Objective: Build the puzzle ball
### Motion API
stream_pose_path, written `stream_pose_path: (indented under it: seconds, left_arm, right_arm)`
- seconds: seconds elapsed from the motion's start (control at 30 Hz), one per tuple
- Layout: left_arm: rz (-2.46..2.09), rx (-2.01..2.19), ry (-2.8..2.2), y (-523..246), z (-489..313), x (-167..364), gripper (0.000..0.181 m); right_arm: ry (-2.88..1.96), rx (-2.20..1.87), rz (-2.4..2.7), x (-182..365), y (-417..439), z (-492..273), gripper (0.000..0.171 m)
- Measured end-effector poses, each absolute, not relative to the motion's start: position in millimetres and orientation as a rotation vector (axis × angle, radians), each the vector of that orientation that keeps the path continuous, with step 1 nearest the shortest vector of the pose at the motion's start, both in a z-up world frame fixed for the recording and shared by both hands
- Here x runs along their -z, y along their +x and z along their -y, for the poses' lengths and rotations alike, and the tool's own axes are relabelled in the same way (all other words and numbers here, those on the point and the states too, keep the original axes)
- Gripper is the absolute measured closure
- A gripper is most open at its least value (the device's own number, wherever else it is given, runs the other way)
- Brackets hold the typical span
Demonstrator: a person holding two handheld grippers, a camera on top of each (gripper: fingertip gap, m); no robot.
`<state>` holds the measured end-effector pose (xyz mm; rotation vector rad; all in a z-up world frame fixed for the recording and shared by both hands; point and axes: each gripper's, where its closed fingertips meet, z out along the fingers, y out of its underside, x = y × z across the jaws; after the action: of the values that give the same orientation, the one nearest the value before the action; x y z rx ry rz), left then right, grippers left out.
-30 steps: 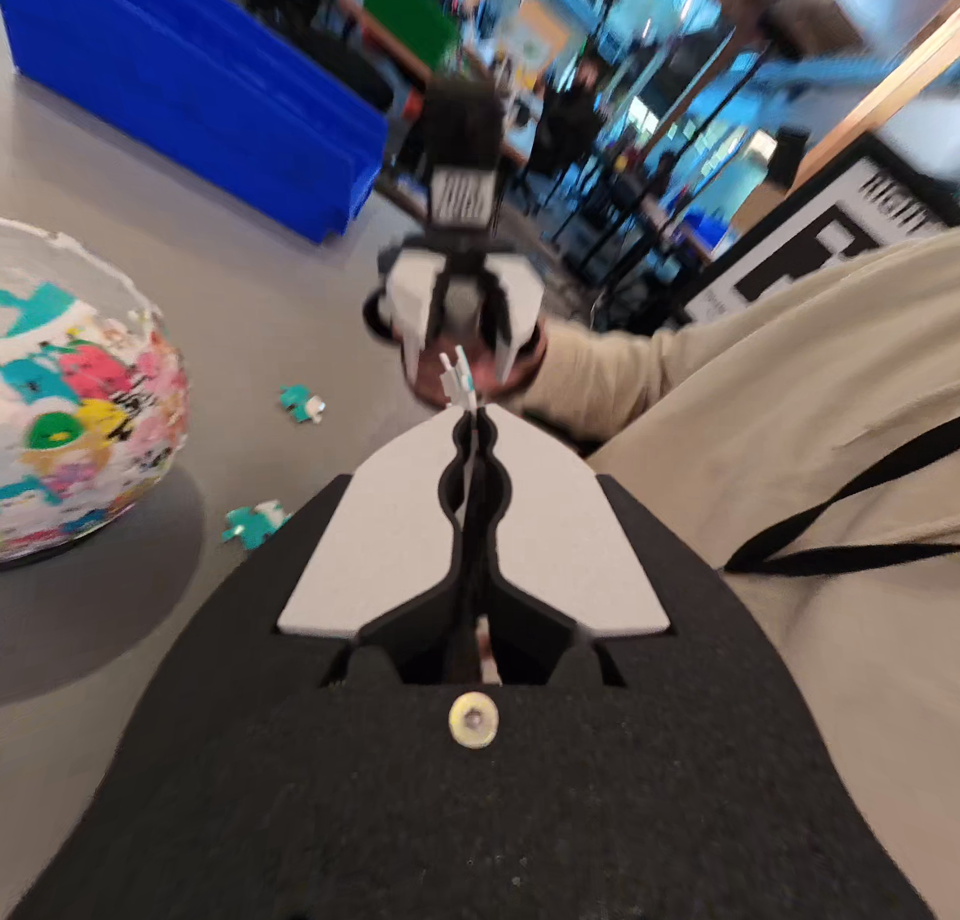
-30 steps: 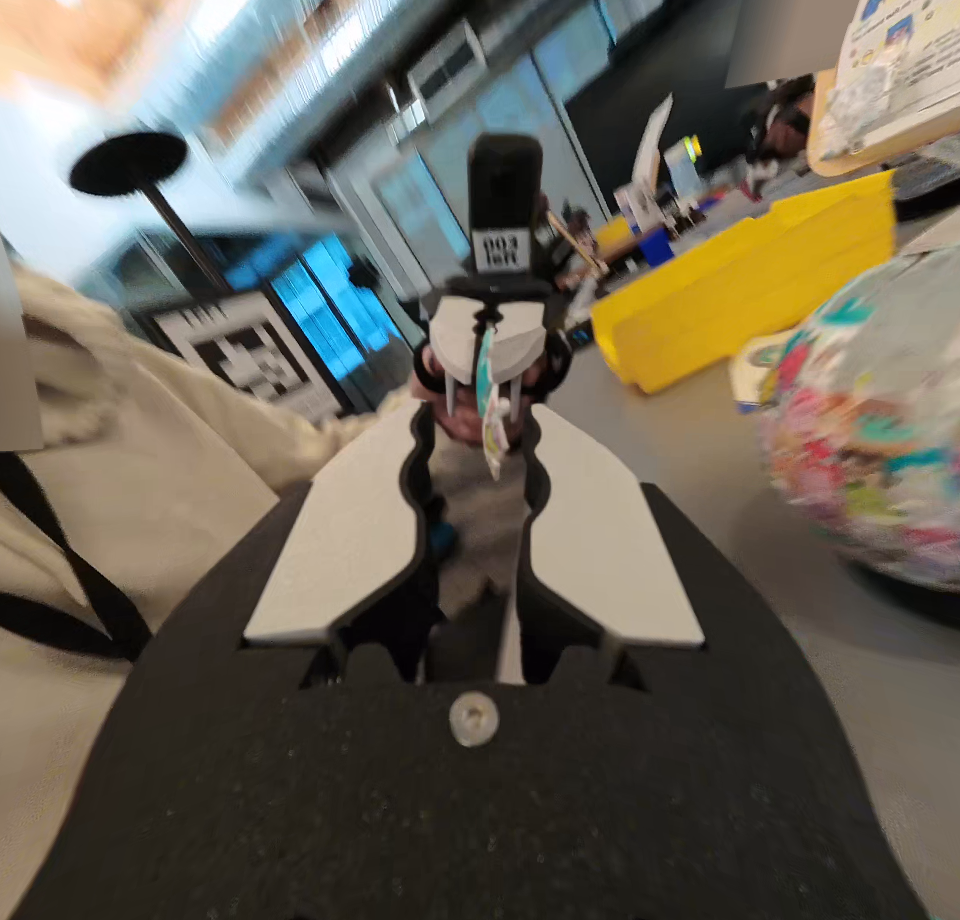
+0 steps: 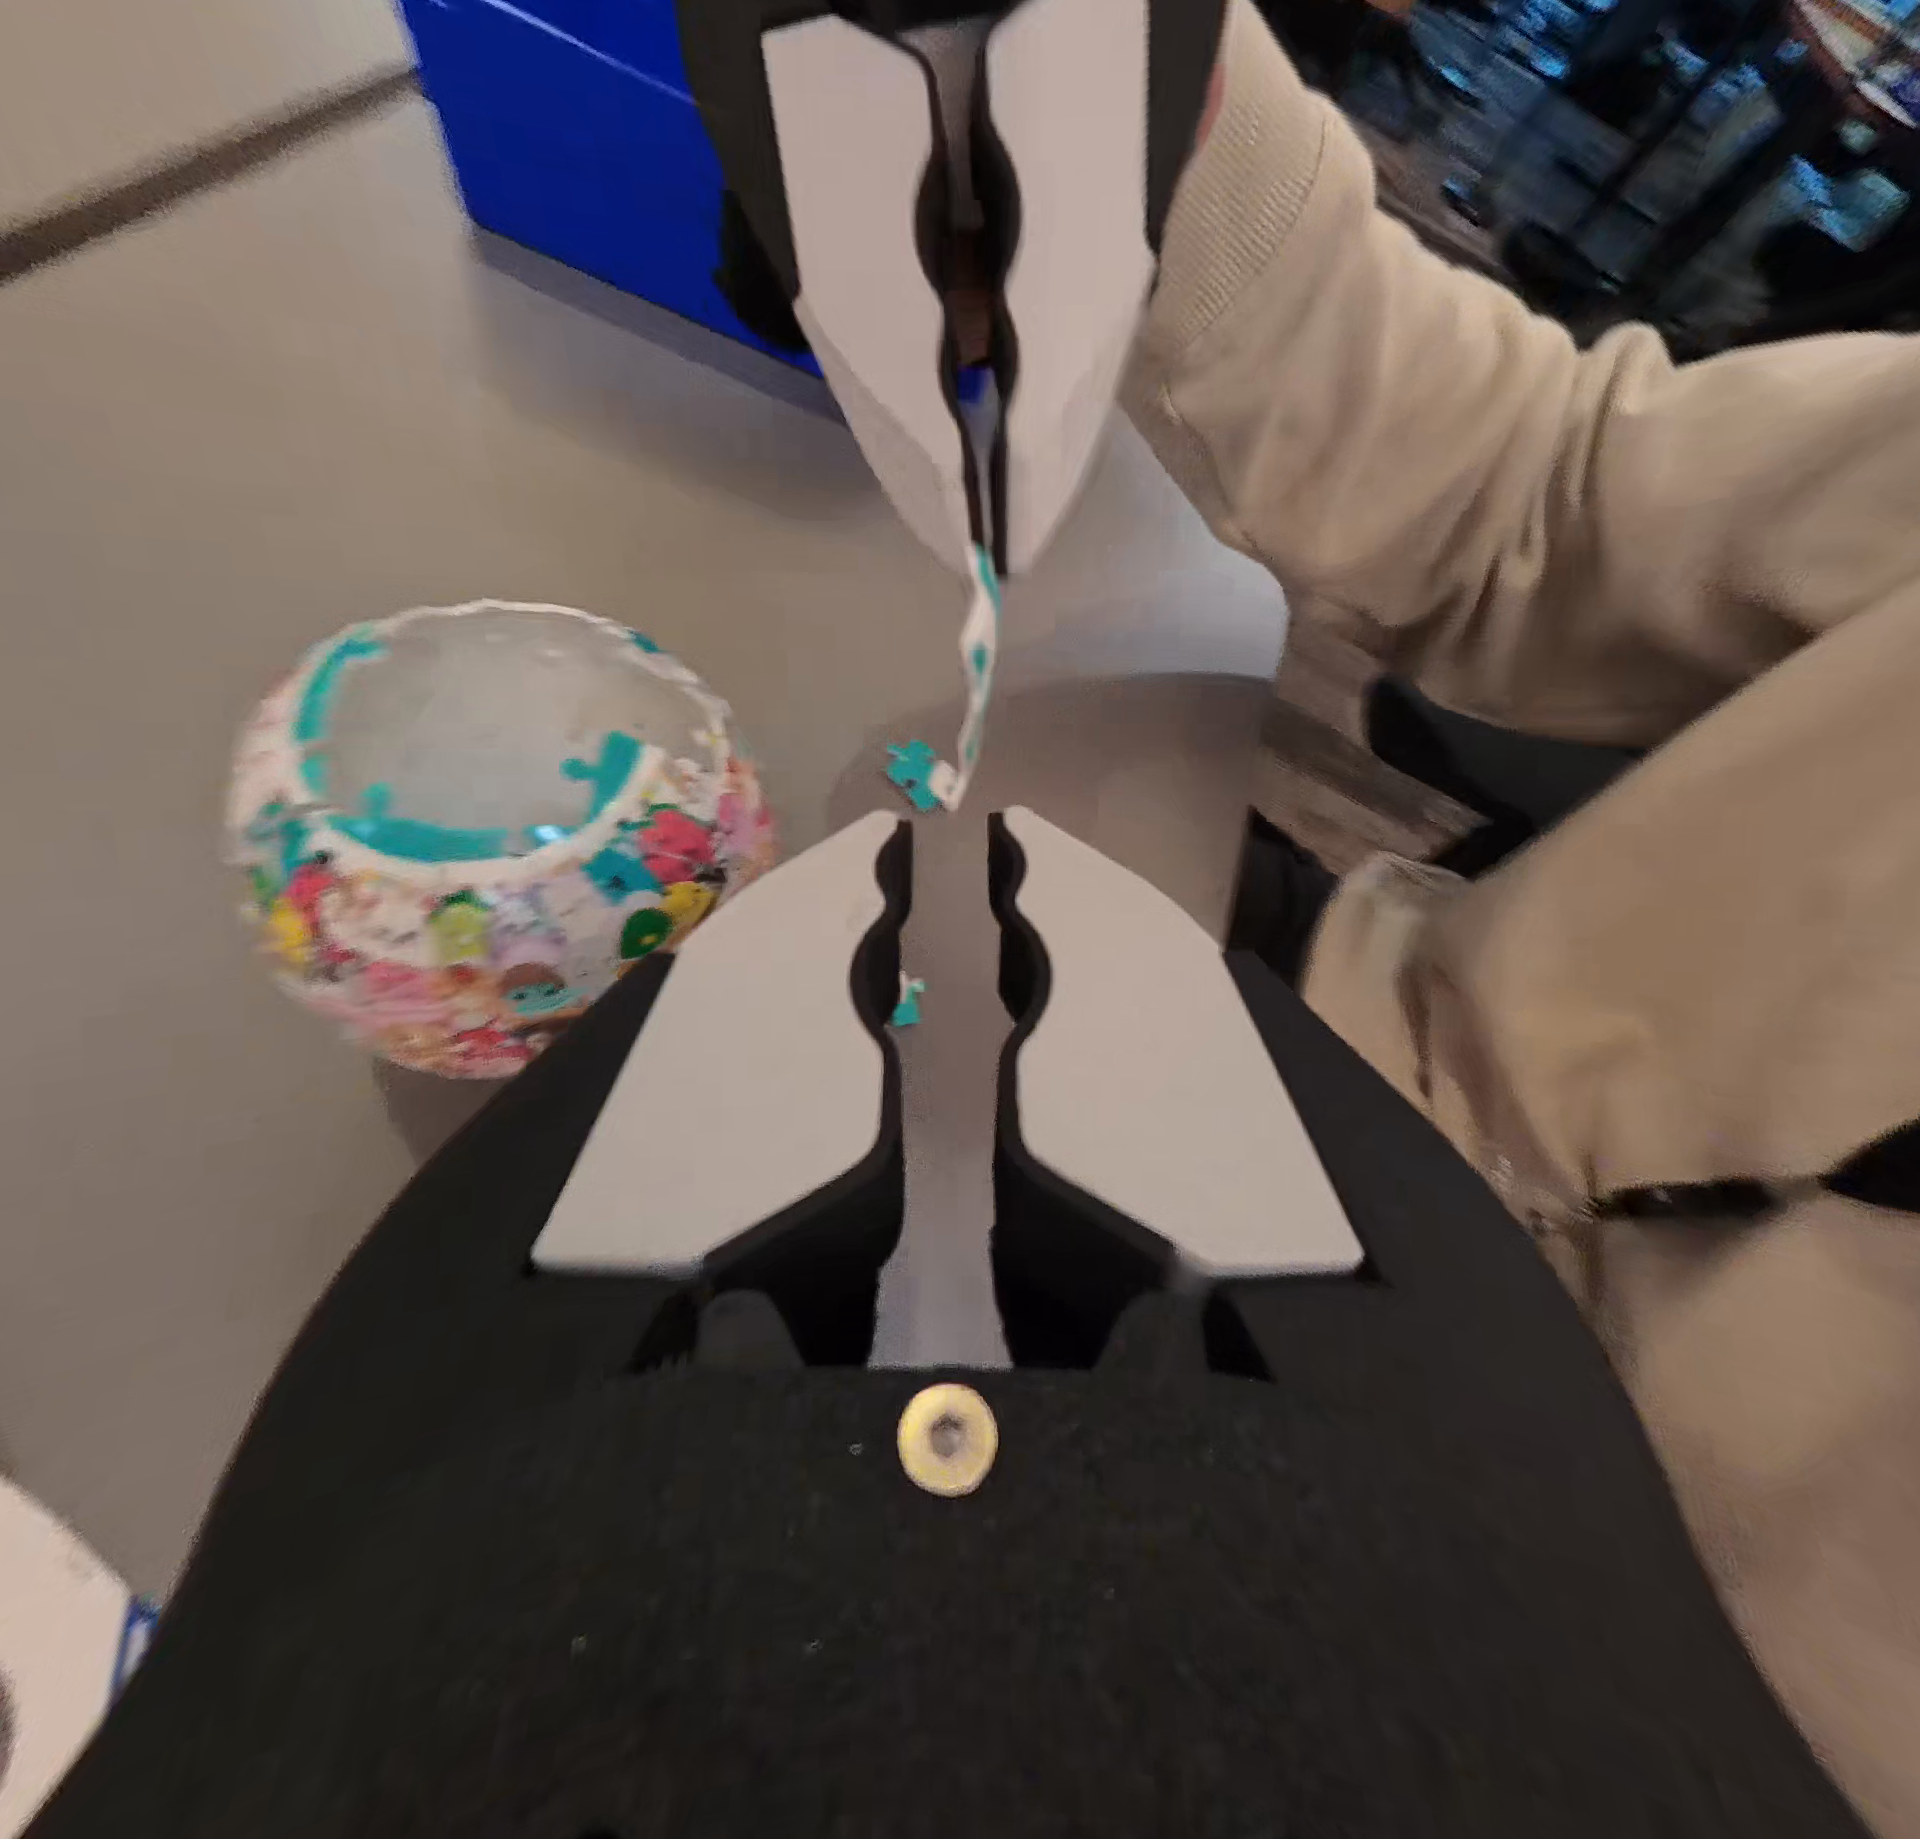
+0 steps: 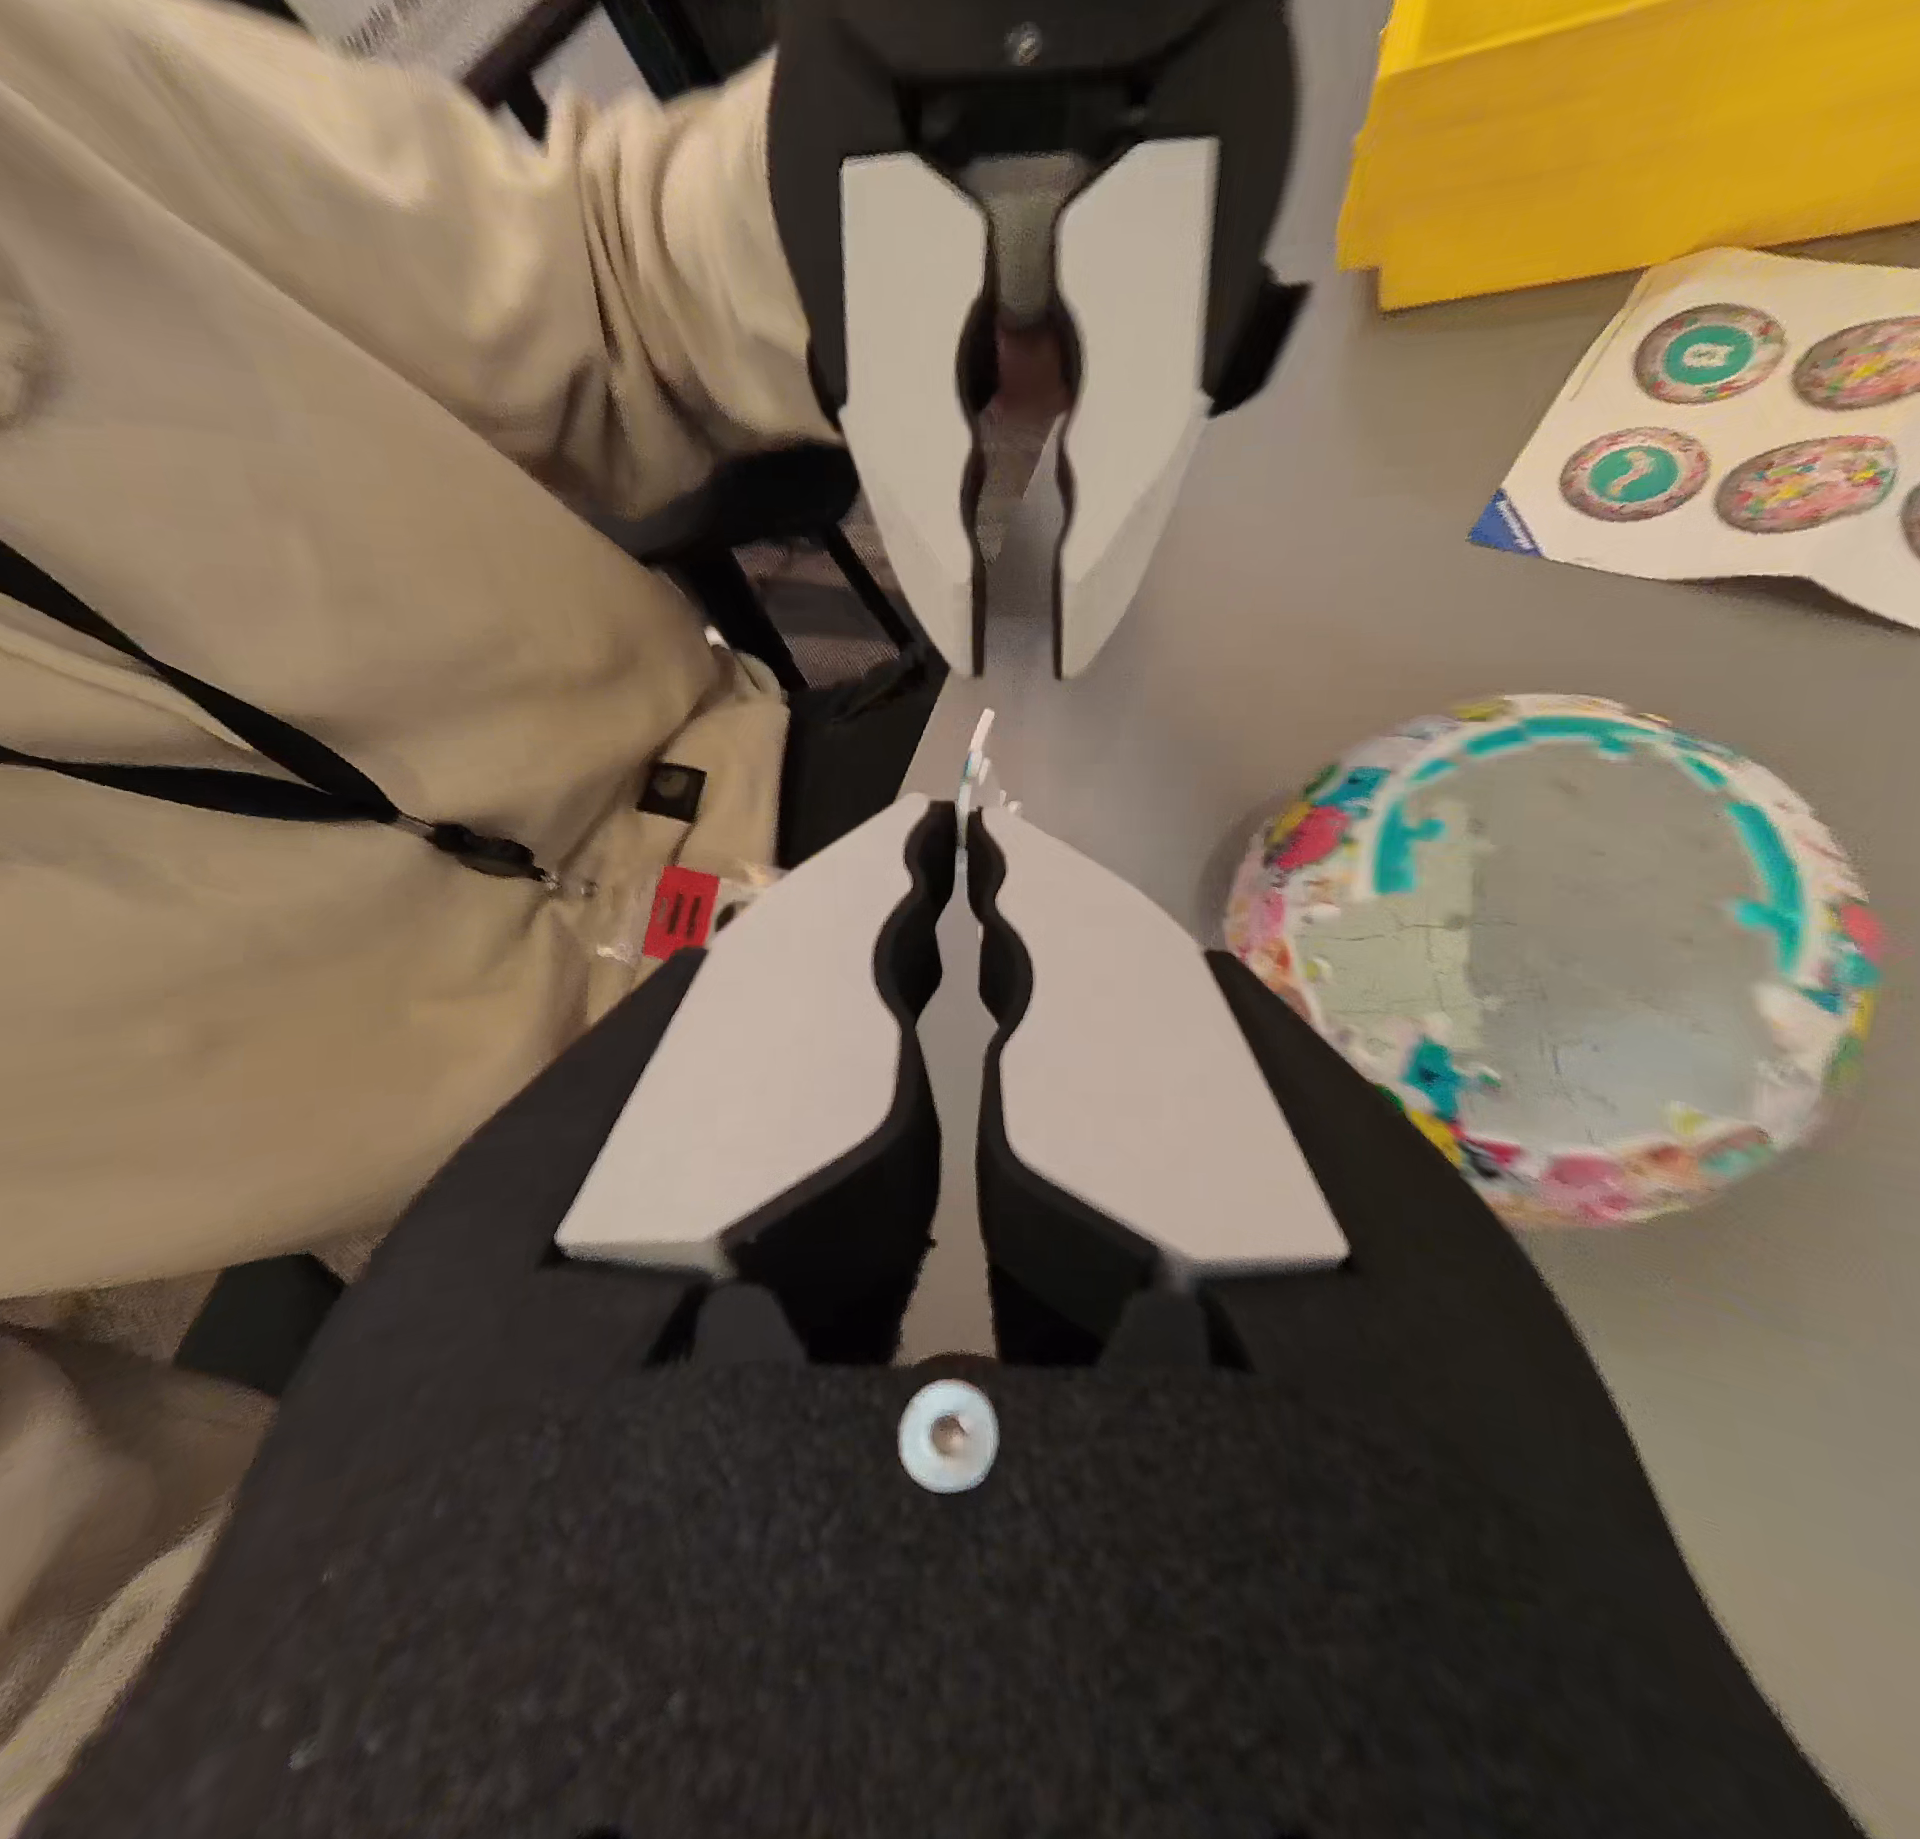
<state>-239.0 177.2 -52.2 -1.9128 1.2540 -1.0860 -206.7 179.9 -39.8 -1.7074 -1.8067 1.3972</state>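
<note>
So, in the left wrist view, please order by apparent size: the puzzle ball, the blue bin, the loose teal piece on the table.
1. Blue bin, though cut off by the frame.
2. Puzzle ball, nearly alike; it is nearer, so unsure.
3. Loose teal piece, clearly smallest.

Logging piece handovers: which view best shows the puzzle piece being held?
The left wrist view: the puzzle piece hangs full length from the right hand-held gripper, with teal print visible. The right wrist view shows the same piece edge-on, a thin sliver poking from its own tips.
</note>
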Motion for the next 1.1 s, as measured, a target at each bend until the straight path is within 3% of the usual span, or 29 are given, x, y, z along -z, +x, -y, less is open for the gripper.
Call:
stream_pose_path:
  seconds: [0.1,0.27,0.5,1.1]
  left_arm:
    - [-1.149,1.033,-1.876,-244,-184,60,0.179]
    - [-1.038,1.027,-1.836,-233,-188,73,0.178]
    - [-1.127,0.671,-1.753,-215,-197,83,0.181]
    - [-1.085,0.516,-1.816,-218,-233,93,0.181]
  right_arm:
    - [-1.706,-1.563,1.691,34,-197,-215,0.169]
    - [-1.642,-1.848,1.584,40,-196,-248,0.169]
    - [-1.669,-2.039,1.607,55,-205,-262,0.169]
    - [-1.669,-2.073,1.652,77,-204,-266,0.169]
